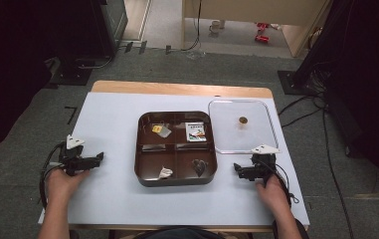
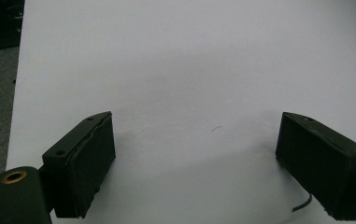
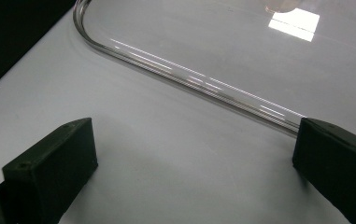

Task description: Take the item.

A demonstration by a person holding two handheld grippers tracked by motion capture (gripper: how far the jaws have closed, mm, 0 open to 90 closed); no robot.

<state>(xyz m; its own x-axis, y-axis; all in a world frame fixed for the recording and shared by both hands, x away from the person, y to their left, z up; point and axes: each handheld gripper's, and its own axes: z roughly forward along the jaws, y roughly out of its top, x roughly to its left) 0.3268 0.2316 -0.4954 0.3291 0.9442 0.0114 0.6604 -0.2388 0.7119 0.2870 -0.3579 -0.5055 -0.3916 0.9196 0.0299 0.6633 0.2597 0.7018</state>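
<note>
Both pairs of jaws stand wide apart with nothing between them: your left gripper (image 1: pixel 99 158) rests on the bare white table (image 1: pixel 112 199), well left of everything, and your right gripper (image 1: pixel 237 169) sits just below the near edge of the clear lid (image 1: pixel 227 129), pointing toward the tray.

Start with the table: a flat white sheet, smooth, so anything light will slide on it if you nudge rather than grip. Next the brown tray (image 1: pixel 176 181), in the middle between your hands, split into four compartments. It looks rigid and probably the heaviest piece here.

To its right, almost touching, the clear lid lies flat on the table. In the right gripper view its rounded rim (image 3: pixel 185 78) runs straight across ahead of the jaws. Judge it as thin, stiff, glossy plastic: light, slippery, and likely to flex or skate away. Take it by the rim at the near edge, pads above and below, not by the flat middle. A small gold knob (image 1: pixel 243 120) sits at its centre and may offer another hold.

Smallest are the tray's contents: a printed packet (image 1: pixel 196 132) far right, a yellow sachet (image 1: pixel 157 128) far left, a white scrap (image 1: pixel 165 173) near left, a dark heart-shaped piece (image 1: pixel 199 166) near right.
</note>
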